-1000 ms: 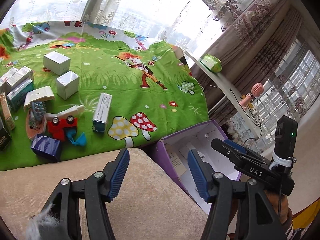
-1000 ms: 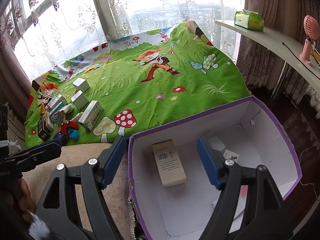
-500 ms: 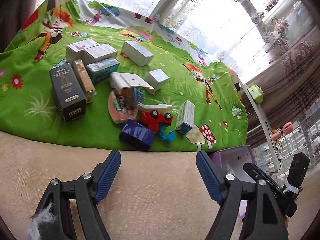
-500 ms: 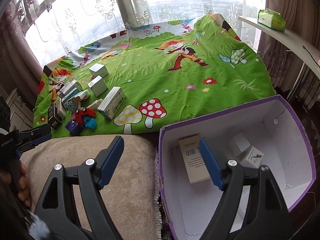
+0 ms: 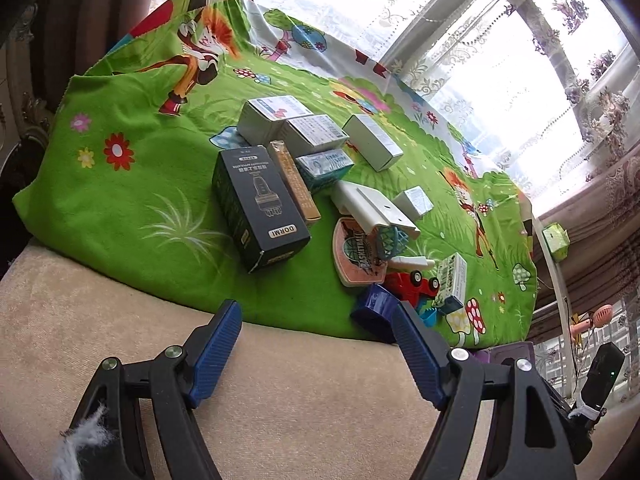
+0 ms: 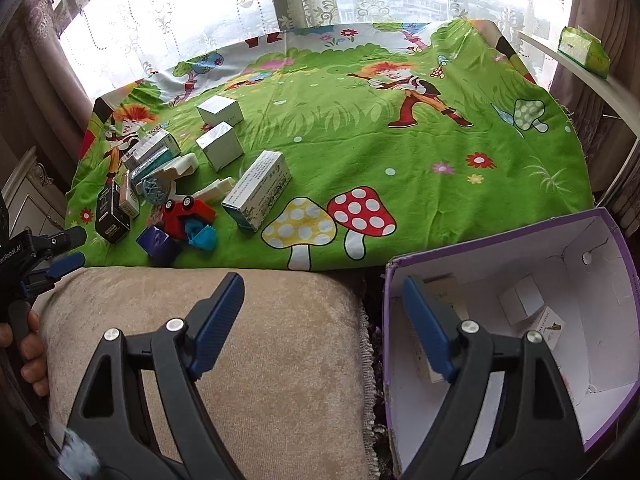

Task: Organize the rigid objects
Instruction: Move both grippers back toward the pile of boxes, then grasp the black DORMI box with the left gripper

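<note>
A pile of rigid items lies on the green cartoon cloth (image 6: 360, 140): a black DORMI box (image 5: 260, 204), several white cartons (image 5: 372, 142), a toy basketball hoop (image 5: 360, 252), a red toy car (image 5: 412, 284), a dark blue box (image 5: 374, 304) and a white-teal carton (image 6: 258, 190). My left gripper (image 5: 316, 316) hovers open over the beige cushion (image 5: 280, 400), just short of the pile. My right gripper (image 6: 322, 282) is over the same cushion with its jaws opening and nothing between them. The purple box (image 6: 492, 240) to its right holds a few small cartons (image 6: 520, 304).
A white shelf at the right carries a green tissue box (image 6: 584, 50) and a pink fan (image 5: 596, 316). Lace curtains and a window lie behind the cloth. A hand (image 6: 32, 352) grips the left tool at the left edge.
The left gripper swung away from the purple box toward the pile of items, and its jaws widened. The right gripper shifted left off the box to the cushion, with its jaws spreading too.
</note>
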`<state>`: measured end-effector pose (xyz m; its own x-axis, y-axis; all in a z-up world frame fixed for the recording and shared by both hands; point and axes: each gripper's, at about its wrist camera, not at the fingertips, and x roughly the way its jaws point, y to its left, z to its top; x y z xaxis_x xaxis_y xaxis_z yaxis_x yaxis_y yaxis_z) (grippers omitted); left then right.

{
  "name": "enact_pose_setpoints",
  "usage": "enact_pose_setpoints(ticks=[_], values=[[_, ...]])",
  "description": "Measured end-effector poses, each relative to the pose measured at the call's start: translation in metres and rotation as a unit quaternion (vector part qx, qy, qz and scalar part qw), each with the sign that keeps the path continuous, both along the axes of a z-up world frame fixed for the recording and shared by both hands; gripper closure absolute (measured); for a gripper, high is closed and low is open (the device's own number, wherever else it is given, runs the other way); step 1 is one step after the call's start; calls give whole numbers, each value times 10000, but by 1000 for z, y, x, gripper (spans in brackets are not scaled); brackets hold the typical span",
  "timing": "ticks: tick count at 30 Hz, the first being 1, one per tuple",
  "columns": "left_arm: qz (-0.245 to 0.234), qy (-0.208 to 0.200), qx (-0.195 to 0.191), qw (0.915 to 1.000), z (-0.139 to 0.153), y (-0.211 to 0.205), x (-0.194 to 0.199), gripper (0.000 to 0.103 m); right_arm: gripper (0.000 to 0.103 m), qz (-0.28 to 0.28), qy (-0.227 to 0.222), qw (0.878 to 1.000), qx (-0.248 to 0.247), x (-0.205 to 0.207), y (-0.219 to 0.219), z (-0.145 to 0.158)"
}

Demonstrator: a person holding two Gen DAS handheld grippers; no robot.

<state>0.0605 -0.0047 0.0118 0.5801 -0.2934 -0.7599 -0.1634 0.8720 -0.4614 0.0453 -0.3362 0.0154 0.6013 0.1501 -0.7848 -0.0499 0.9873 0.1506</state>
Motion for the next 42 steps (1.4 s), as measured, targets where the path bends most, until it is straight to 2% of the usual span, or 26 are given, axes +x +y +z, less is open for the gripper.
enact_pose_setpoints(ticks=[12, 22, 25, 27, 31, 35, 37, 42], values=[[515, 167, 367, 9979, -4, 14, 39, 25, 20, 140, 11, 9997, -196, 36, 27, -4], [613, 450, 866, 9933, -15, 9, 69, 26, 20, 211, 33, 9993, -306, 72, 51, -6], [617, 577, 951, 9919, -21, 9, 72, 33, 20, 225, 69, 9992, -308, 80, 58, -8], [612, 548, 976, 9918, -20, 9, 71, 35, 20, 230, 88, 9992, -317, 85, 61, -10], [636, 496, 1128, 9903, -17, 9, 64, 45, 20, 250, 114, 9989, -378, 92, 69, -12], [714, 538, 958, 9914, -20, 17, 56, 48, 20, 268, 165, 9986, -420, 98, 74, -16], [787, 621, 993, 9900, -24, 20, 55, 59, 20, 261, 220, 9985, -418, 100, 75, -20], [790, 555, 1082, 9894, -25, 17, 54, 59, 20, 248, 297, 9981, -474, 105, 77, -25]])
